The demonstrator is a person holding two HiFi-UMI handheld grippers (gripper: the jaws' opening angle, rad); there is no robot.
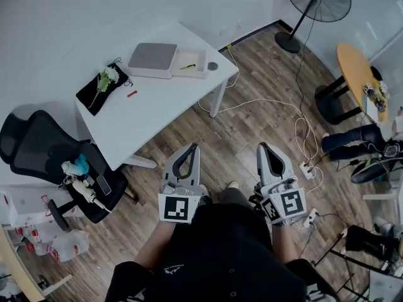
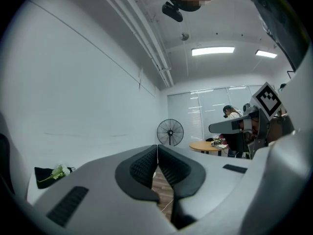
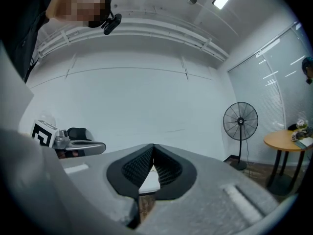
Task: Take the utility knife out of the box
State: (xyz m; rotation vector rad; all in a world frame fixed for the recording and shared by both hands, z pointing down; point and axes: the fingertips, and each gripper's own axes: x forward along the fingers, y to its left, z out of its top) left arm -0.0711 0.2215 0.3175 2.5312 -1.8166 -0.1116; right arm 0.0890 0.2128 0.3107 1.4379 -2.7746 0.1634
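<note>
The person stands on a wood-plank floor [image 1: 252,115] and holds the left gripper [image 1: 192,147] and the right gripper [image 1: 261,146] level, side by side, each carrying its cube with square black-and-white markers. The ribbed black fingers [image 2: 144,166] of the left gripper are pressed together along their length, with nothing between them. The right gripper's fingers [image 3: 137,166] likewise meet at their tips and hold nothing; only a slice of the worktop shows through the small gap behind the tips.

Ahead of both pairs of fingers, and well apart from them, stands a white rectangular worktop [image 1: 157,106] on white legs. At its far end, ahead and to the left of the left fingers, lies a flat white box [image 1: 152,59] with a grey lid. An open white tray [image 1: 200,60] sits touching its right side. Inside that tray lies the utility knife [image 1: 187,67], which reads from here only as a slim yellow-green thing. A small round dark object [image 1: 213,66] sits just right of the tray.

Further left of the fingers, a black cloth [image 1: 91,93] bearing a white flower sprig [image 1: 108,75] lies at the worktop's left edge, with a small red item [image 1: 131,94] near it. A black office chair [image 1: 38,146] stands left of the worktop. A black pedestal fan [image 1: 317,0] is far ahead and to the right of the right fingers, and white cables [image 1: 296,121] trail over the floor.
</note>
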